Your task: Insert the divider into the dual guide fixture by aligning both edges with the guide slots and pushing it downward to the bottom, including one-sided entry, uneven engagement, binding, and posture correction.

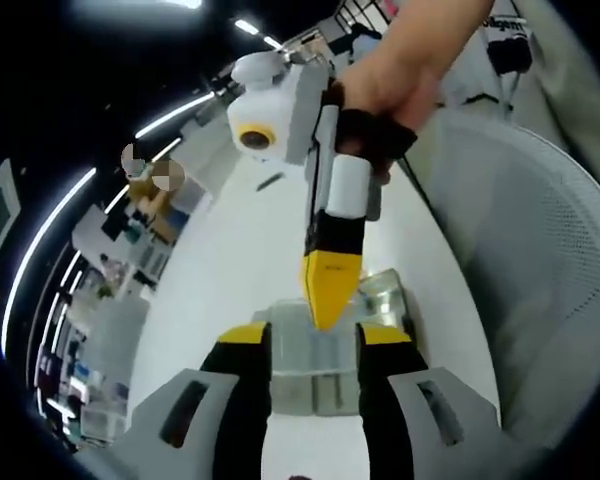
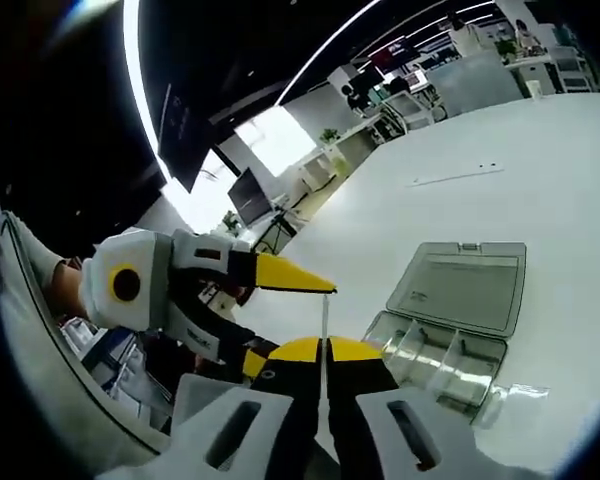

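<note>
A clear plastic compartment box (image 2: 435, 352), the guide fixture, lies on the white table with its lid (image 2: 460, 285) folded back. My right gripper (image 2: 325, 345) is shut on a thin clear divider (image 2: 324, 315) that stands edge-on between its yellow tips, to the left of the box. In the left gripper view that same right gripper (image 1: 330, 300) points down over the box (image 1: 315, 370), held by a hand (image 1: 400, 70). My left gripper (image 1: 315, 335) is open, its jaws straddling the near side of the box. It enters the right gripper view from the left (image 2: 315, 283).
A grey mesh chair back (image 1: 540, 260) rises at the right of the white table (image 1: 230, 260). A thin dark strip (image 2: 455, 176) lies farther out on the table. Office desks and monitors (image 2: 250, 195) stand beyond the table's far edge.
</note>
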Available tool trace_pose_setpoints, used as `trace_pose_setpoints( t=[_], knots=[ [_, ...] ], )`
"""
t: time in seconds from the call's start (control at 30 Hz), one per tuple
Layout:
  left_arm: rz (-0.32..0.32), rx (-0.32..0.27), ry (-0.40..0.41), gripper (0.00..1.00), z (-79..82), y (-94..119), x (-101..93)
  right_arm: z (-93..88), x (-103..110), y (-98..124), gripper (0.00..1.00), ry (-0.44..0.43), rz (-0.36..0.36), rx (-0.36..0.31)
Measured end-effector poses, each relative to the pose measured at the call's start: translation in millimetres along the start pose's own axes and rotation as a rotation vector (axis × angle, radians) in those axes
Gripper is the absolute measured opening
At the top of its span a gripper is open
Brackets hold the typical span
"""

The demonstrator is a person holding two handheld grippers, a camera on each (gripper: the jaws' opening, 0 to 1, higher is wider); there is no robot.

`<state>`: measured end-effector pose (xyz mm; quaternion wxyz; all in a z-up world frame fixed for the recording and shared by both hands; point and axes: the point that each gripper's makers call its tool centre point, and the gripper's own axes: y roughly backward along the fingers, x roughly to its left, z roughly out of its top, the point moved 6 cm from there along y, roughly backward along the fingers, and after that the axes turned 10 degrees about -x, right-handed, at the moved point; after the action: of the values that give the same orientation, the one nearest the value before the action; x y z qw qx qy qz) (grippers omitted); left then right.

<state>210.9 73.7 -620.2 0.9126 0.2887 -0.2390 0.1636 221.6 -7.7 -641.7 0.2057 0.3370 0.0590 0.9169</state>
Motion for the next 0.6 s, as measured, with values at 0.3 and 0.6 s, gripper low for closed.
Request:
trace_pose_setpoints(
  t=[0.3,0.6],
  knots=[
    [-0.009,0.005,0.037,0.32,-3.3,0.0,-1.5,-2.4,-0.9,0.1,0.00,0.029,-0.003,0.007],
    [-0.012,0.004,0.089,0.35,-7.0,2.2,0.7,-4.6,-1.8,0.9,0.00,0.081,0.002,0.018]
  ],
)
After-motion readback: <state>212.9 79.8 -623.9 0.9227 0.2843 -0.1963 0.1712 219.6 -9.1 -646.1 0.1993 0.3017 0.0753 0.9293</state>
